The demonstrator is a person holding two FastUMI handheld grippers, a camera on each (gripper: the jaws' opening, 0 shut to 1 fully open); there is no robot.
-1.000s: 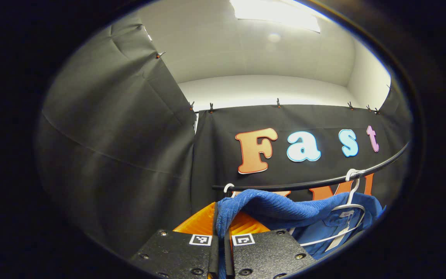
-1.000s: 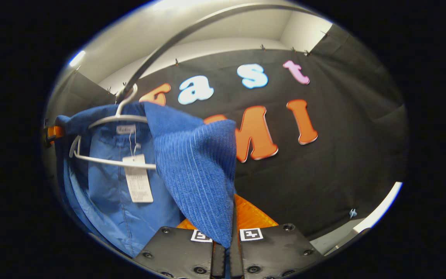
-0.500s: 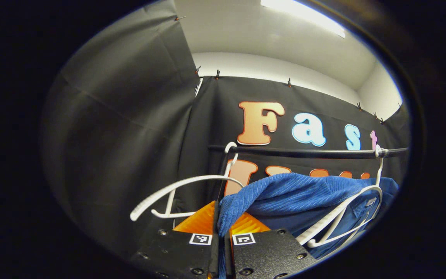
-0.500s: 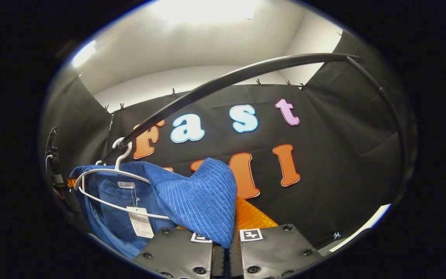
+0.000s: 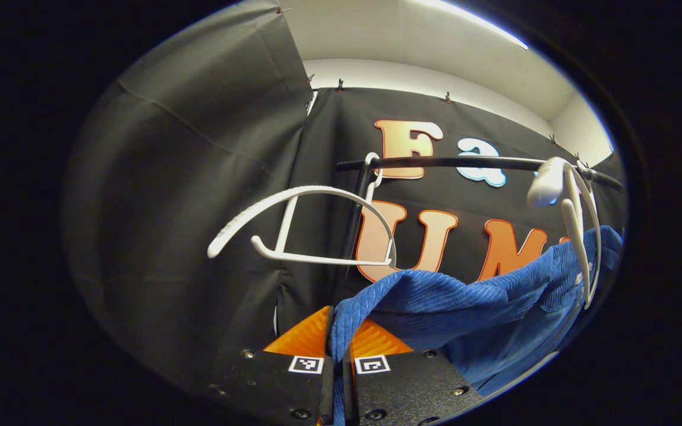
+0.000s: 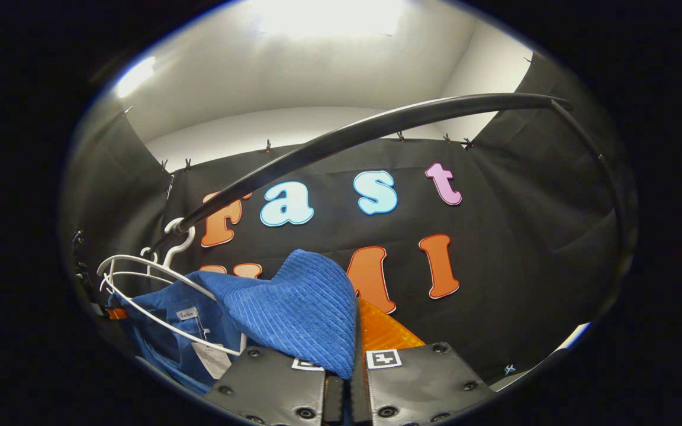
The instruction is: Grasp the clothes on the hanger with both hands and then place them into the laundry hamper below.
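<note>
Left gripper view room: black cloth wall (image 5: 199, 195) on two sides, pale ceiling (image 5: 436, 53) above
Right gripper view room: black rail (image 6: 347, 133) arching across, ceiling light (image 6: 323, 15) glaring overhead
Clothes: blue ribbed garment (image 5: 453, 296) below the rail, stretched between both grippers
Second garment: blue clothing (image 6: 169, 328) on a white hanger (image 6: 151, 284), tag dangling
Empty hanger: white hanger (image 5: 311, 225) hooked on the rail, bare
Left gripper: left gripper (image 5: 337, 370) pinching the garment's edge
Right gripper: right gripper (image 6: 347, 367) pinching its other end
</note>
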